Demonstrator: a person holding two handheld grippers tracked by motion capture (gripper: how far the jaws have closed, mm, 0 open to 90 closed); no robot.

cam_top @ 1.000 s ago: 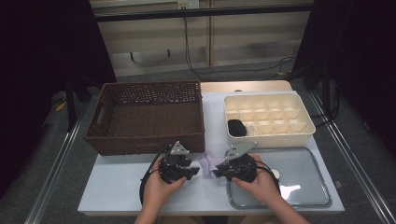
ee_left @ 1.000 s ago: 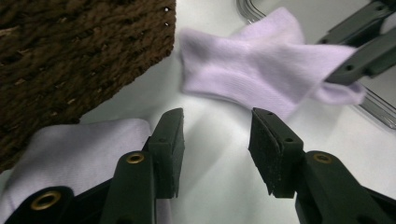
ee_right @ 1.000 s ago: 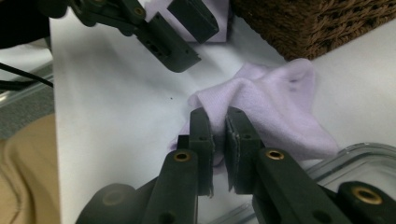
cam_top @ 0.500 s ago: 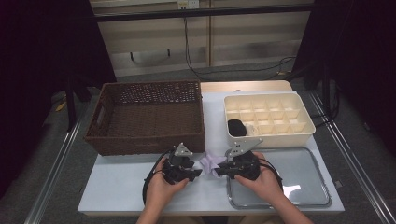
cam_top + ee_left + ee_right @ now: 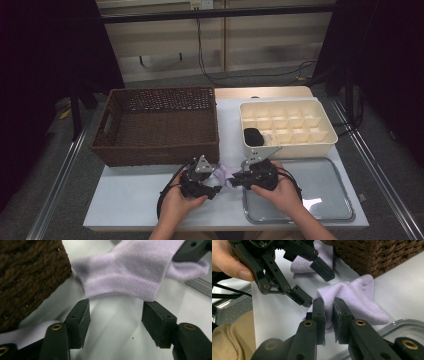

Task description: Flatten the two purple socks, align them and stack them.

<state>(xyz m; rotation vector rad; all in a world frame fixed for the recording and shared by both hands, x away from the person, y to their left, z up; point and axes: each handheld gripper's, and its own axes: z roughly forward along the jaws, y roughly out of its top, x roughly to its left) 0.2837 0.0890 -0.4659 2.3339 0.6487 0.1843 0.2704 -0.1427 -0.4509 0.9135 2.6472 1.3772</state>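
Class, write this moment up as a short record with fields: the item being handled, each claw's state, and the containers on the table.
Item handled: lilac sock, on the white table
Right claw: shut on the sock
Left claw: open, its jaws have just been opening, sock beyond its tips
Containers: wicker basket; cream divided box; metal tray

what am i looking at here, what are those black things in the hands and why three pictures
A person holds hand-held tongs, one per hand. One camera looks down from above; the other two ride on the tongs and look along their black jaws. On the white table stand a brown wicker basket, a cream divided box and a metal tray. Between the hands lies a lilac sock. The right tongs pinch a fold of it. The left tongs have just been opening and stand open, with nothing between them.
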